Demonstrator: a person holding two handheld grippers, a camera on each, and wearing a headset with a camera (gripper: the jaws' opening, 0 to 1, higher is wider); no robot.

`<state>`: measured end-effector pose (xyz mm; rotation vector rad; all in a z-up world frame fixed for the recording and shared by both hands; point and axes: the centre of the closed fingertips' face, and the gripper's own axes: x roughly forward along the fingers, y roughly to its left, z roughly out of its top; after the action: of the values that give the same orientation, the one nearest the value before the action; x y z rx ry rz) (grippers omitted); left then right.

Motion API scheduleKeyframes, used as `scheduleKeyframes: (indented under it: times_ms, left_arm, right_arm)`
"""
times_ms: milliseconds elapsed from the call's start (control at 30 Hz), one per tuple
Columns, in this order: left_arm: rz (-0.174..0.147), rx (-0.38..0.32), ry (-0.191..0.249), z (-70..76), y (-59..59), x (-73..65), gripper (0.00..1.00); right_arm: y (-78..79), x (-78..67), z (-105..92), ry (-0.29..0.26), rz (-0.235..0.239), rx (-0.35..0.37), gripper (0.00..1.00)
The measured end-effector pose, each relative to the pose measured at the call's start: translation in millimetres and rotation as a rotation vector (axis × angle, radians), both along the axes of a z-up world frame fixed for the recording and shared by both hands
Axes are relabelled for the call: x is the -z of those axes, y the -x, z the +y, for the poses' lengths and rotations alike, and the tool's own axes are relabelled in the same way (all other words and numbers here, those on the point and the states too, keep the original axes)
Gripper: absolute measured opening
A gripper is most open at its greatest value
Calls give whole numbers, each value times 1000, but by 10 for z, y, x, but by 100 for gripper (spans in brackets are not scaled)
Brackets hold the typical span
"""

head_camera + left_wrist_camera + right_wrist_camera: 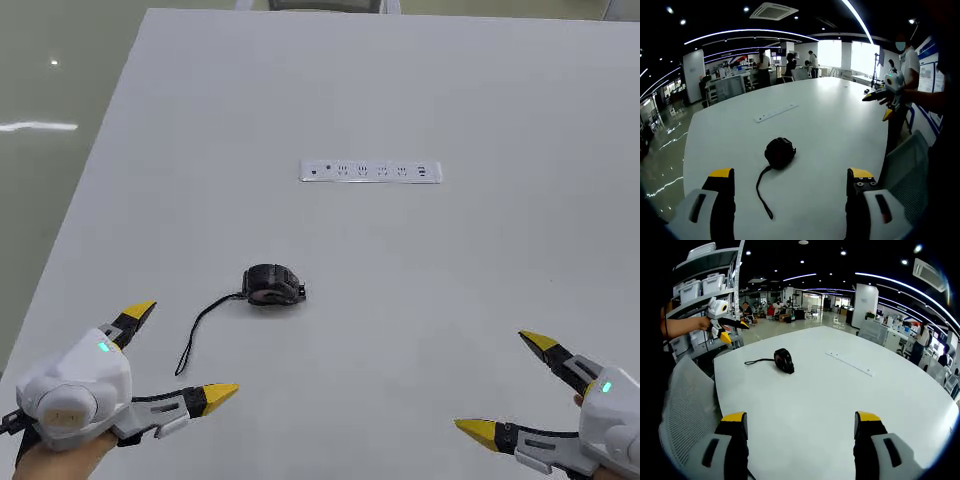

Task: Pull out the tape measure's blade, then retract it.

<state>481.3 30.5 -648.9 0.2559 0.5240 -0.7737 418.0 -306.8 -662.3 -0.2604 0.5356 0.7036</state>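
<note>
Left white gripper with yellow-tipped black jaws (180, 350): spread wide, holding nothing. Right gripper (503, 385), same build: also spread wide, nothing held. Both hover at the near edge of the white tabletop (450, 280). Small black round tape measure (270, 285) lies ahead on the tabletop, nearer the left gripper and apart from both. Its thin black wrist cord (200, 330) trails toward the left gripper. Flat white power strip (370, 171) lies farther back.
</note>
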Motion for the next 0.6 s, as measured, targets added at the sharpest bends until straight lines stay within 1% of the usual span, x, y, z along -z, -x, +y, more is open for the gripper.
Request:
scheduleKeyframes:
  times_ms: [233,400,467,533,600]
  left_arm:
    - [0,40,-31,-11,-145,48,86]
    - [-6,83,-53,-40,-247,93,81]
    - [-3,104,-69,-49,-287,144,80]
    - [-18,134,-84,-65,-331,152,78]
    - [-12,149,-95,-71,-379,186,77]
  right_arm:
    - [-133,25,13,6,-13,-45,87]
    - [-220,70,42,13,-16,-87,84]
    - [-254,85,59,16,-15,-106,83]
    - [-294,105,75,20,-13,-124,81]
    - [-342,121,91,24,-21,-145,80]
